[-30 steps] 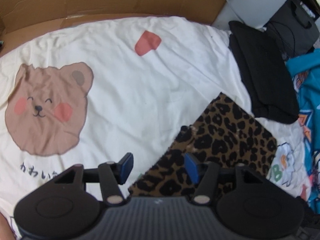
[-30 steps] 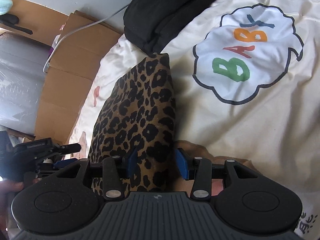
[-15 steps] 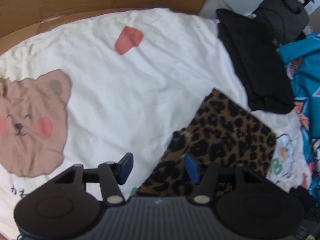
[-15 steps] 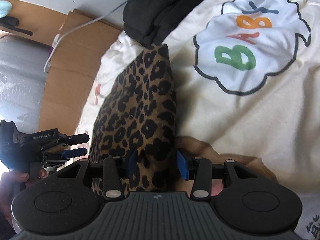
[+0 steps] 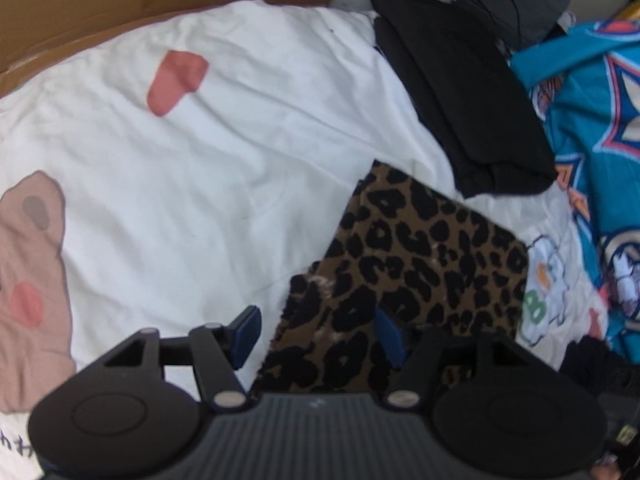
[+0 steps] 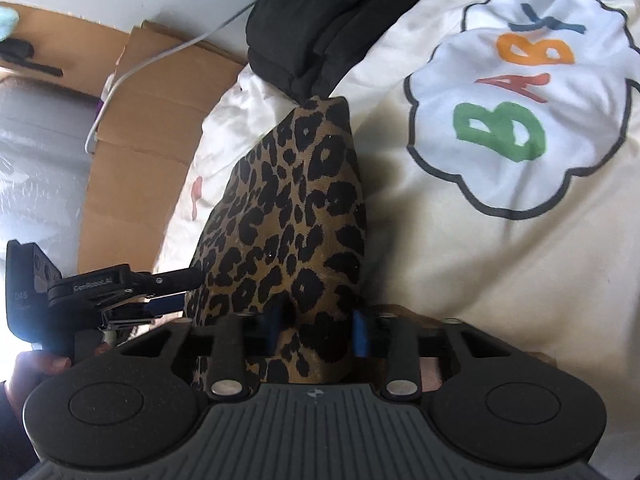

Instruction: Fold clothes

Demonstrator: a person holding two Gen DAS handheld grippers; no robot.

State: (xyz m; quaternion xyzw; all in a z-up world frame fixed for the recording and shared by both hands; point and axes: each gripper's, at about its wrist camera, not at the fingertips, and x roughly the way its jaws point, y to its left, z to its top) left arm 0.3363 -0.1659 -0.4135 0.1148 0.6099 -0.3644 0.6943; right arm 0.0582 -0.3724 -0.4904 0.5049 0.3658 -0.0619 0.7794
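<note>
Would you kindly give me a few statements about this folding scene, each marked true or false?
1. The folded leopard-print cloth lies on the cream sheet with cartoon prints. True.
2. The left gripper has its jaws clamped shut. False: they stand apart, straddling the cloth's near edge.
3. The stack of folded black garments lies beyond the leopard cloth's far corner. True.
4. The cloud-shaped print reads "BEAR". False: it reads "BABY".
5. The right gripper is open over the leopard cloth. True.
</note>
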